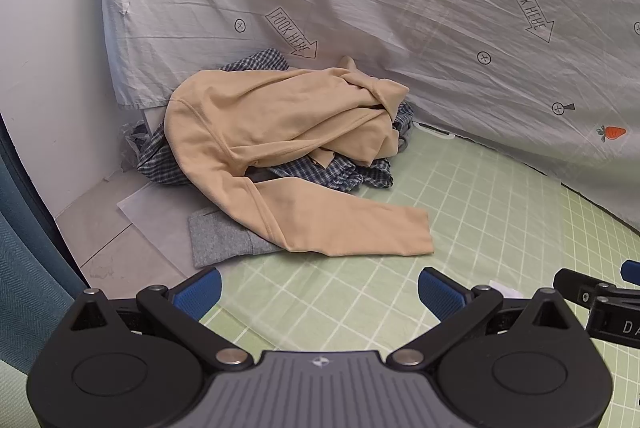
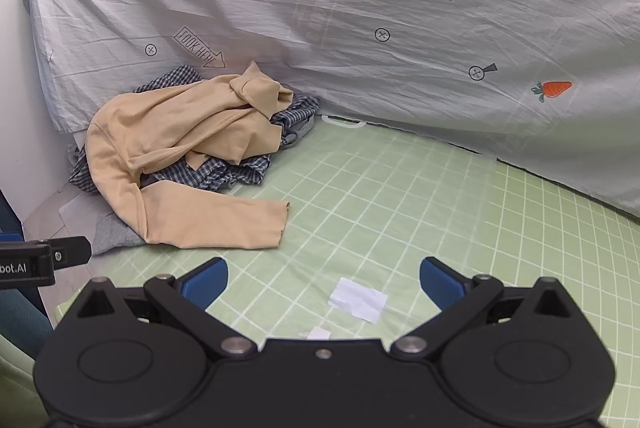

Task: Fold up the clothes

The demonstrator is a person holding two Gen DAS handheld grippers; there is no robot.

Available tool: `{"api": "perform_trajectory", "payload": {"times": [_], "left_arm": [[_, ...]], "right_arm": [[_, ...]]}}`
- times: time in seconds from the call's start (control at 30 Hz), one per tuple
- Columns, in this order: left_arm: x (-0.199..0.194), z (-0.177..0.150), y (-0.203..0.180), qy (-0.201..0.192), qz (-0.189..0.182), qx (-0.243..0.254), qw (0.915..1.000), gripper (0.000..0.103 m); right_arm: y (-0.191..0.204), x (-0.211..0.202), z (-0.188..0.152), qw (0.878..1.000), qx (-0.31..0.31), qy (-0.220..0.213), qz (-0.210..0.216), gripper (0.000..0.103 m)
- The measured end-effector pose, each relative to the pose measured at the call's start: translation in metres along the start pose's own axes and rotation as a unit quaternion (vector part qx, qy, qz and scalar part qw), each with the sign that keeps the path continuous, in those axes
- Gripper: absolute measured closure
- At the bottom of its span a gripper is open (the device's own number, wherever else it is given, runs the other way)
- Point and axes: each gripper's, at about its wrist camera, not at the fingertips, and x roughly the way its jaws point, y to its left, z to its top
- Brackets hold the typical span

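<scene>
While the clothes lie in a loose heap at about ten o'clock on the green checked mat (image 2: 400, 196), none of them is folded yet. On top sits a tan long-sleeved top (image 1: 272, 124), crumpled, with one sleeve (image 1: 344, 224) stretched flat across the mat toward four o'clock. Under it a blue checked shirt (image 1: 320, 172) shows at the edges, bunched up. A grey garment (image 1: 220, 236) pokes out from beneath the sleeve at seven o'clock of the heap, partly on the mat and partly on a pale sheet of paper (image 1: 156, 212) on the floor.

Behind the heap, from nine to three o'clock, a wrinkled grey bedsheet (image 2: 360, 48) hangs as a backdrop, printed with carrots and arrows. A white wall (image 1: 48, 68) stands at nine o'clock.

Nearer the cameras, the left gripper (image 1: 320, 292) hovers over the mat with its blue-padded fingers spread wide, holding nothing, short of the sleeve's end. Beside it, the right gripper (image 2: 324, 282) is likewise spread wide and empty above the mat. Two white paper scraps (image 2: 358, 298) lie on the mat between its fingers.
</scene>
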Motion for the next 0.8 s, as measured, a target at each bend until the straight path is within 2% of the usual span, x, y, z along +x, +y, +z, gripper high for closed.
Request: {"api": "perform_trajectory", "payload": {"times": [0.8], "left_arm": [[0.0017, 0.0008, 0.0005, 0.005, -0.003, 0.001, 1.0, 0.0]], "right_arm": [[-0.001, -0.0001, -0.0008, 1.0, 0.004, 0.002, -0.002, 0.0]]}}
